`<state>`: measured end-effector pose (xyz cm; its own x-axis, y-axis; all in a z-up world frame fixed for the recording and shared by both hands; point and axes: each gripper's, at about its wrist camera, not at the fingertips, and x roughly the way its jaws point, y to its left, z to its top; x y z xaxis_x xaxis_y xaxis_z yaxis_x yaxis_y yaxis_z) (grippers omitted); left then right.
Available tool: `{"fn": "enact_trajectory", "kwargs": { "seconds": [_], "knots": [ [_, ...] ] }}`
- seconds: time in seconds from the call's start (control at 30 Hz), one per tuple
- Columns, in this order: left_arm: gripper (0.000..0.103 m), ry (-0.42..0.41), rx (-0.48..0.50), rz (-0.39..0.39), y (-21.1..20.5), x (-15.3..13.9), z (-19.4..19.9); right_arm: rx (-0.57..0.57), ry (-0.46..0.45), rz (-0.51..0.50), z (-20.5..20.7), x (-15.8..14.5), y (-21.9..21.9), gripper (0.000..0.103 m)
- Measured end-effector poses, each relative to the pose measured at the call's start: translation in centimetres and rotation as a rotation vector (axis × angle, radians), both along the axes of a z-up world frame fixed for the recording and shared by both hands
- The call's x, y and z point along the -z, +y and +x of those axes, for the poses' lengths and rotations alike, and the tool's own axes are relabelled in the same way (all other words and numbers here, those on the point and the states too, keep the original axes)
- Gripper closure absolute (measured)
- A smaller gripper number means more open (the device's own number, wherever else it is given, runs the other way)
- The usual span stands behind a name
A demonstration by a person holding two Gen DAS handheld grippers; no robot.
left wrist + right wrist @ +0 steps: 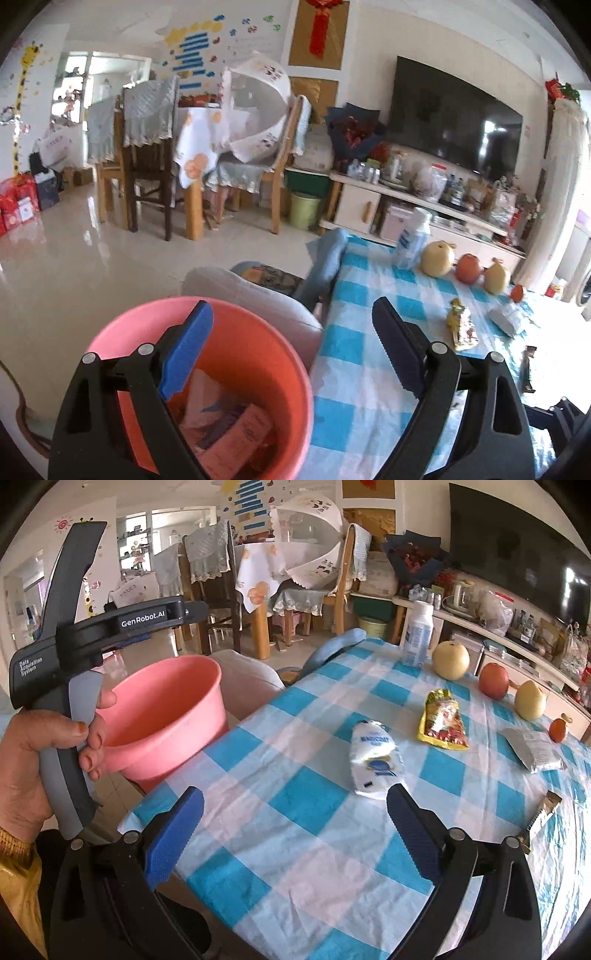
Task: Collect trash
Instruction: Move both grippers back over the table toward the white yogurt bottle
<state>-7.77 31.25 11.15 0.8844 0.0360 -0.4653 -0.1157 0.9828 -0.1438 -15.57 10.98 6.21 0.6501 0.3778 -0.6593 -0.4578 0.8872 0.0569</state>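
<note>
A pink bin [207, 369] stands beside the table's left edge, with paper and wrappers inside; it also shows in the right wrist view [166, 720]. My left gripper [291, 317] is open and empty, above the bin's right rim. My right gripper [295, 805] is open and empty over the checked tablecloth [295, 775]. A crumpled white wrapper [373, 760] lies just ahead of the right finger. A yellow snack wrapper [441, 720] lies beyond it and also shows in the left wrist view [461, 326]. A grey packet [532, 747] and a brown wrapper [543, 812] lie at the right.
A white bottle [417, 635], two pears [450, 661], an apple [493, 681] and a small orange fruit [557, 729] stand along the table's far edge. A grey cushioned seat [255, 295] stands behind the bin. Chairs, a dining table and a TV cabinet lie beyond.
</note>
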Motion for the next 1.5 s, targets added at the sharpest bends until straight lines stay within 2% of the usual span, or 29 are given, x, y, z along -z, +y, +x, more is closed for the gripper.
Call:
{"fn": "enact_trajectory", "kwargs": {
  "seconds": [0.13, 0.27, 0.4, 0.7, 0.8, 1.13, 1.5],
  "knots": [
    [0.014, 0.011, 0.017, 0.022, -1.2, 0.3, 0.2, 0.018, -0.005, 0.014, -0.3, -0.1, -1.1, 0.005],
    [0.014, 0.042, 0.033, 0.086, -3.0, 0.9, 0.9, 0.051, 0.006, 0.048, -0.3, -0.2, -2.5, 0.005],
    [0.015, 0.047, 0.061, 0.101, -4.2, 1.1, 1.0, 0.062, 0.030, 0.068, -0.3, 0.0, -3.9, 0.005],
    [0.014, 0.052, 0.089, 0.077, -6.5, 1.0, 1.3, 0.088, 0.049, 0.092, -0.6, 0.2, -6.5, 0.005],
    [0.014, 0.050, 0.105, 0.099, -7.6, 1.0, 1.4, 0.100, 0.051, 0.088, -0.6, 0.3, -7.2, 0.005],
    [0.015, 0.082, 0.168, 0.136, -11.0, 1.4, 2.0, 0.144, 0.067, 0.106, -0.2, 0.5, -10.1, 0.005],
    [0.015, 0.150, 0.253, 0.119, -14.6, 2.5, 3.0, 0.228, 0.068, 0.159, 0.7, 0.0, -15.0, 0.005]
  ]
}}
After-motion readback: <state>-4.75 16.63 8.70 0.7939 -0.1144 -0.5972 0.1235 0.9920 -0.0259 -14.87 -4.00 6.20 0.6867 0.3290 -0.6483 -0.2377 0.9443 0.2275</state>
